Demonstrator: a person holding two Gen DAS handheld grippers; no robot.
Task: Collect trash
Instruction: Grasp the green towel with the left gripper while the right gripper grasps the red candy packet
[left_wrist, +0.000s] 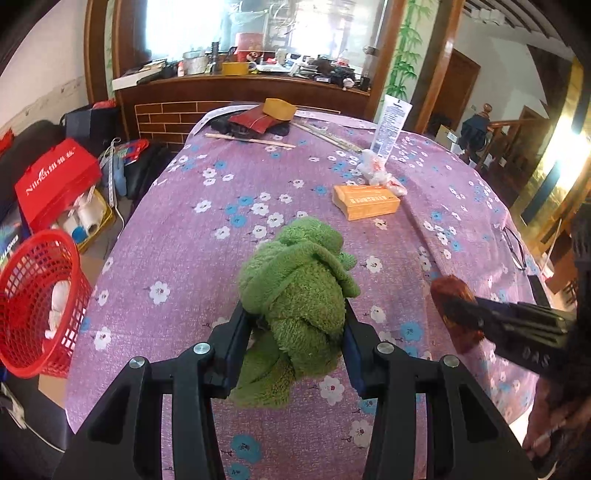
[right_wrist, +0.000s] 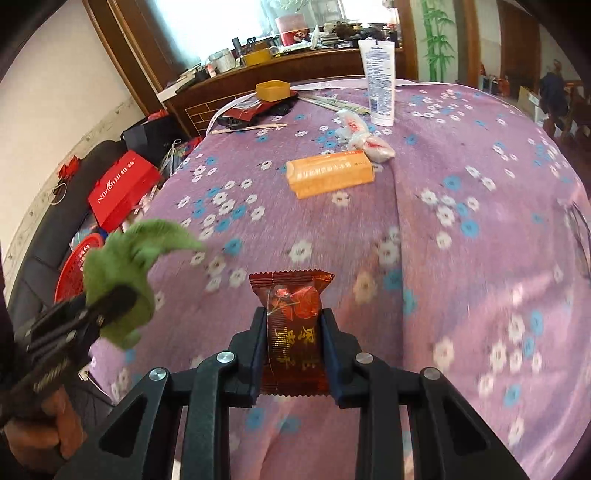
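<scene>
The left gripper (left_wrist: 295, 343) is clamping a bunched green cloth (left_wrist: 299, 295) between its pads, holding it up off the purple flowered tablecloth (left_wrist: 192, 236). The cloth is folding over itself and bulging above the fingers, so the grip is sitting low on the bundle, probably to keep the loose ends from trailing on the table.

The right gripper (right_wrist: 293, 347) is pinching a red snack wrapper (right_wrist: 293, 325) by its long sides, jaws closed tight on it. The wrapper is standing upright between the fingers with its crimped top edge poking out ahead, clear of the cloth below. In the left wrist view that same wrapper is showing at the right edge, near the cloth but apart from it.

A red mesh basket (left_wrist: 33, 302) is sitting off the table's left side, lower than the tabletop, with something white already lying in it. I'd judge that to be the trash bin, and both hands are carrying loads that could be headed there; whether the green cloth counts as trash or a wiping rag, I cannot tell.

More bits are lying farther up the table: an orange box (left_wrist: 365, 201), and just beyond it some crumpled white plastic (left_wrist: 376, 173) beside an upright white tube (left_wrist: 389, 123). The box and plastic look like the next pickings.
</scene>
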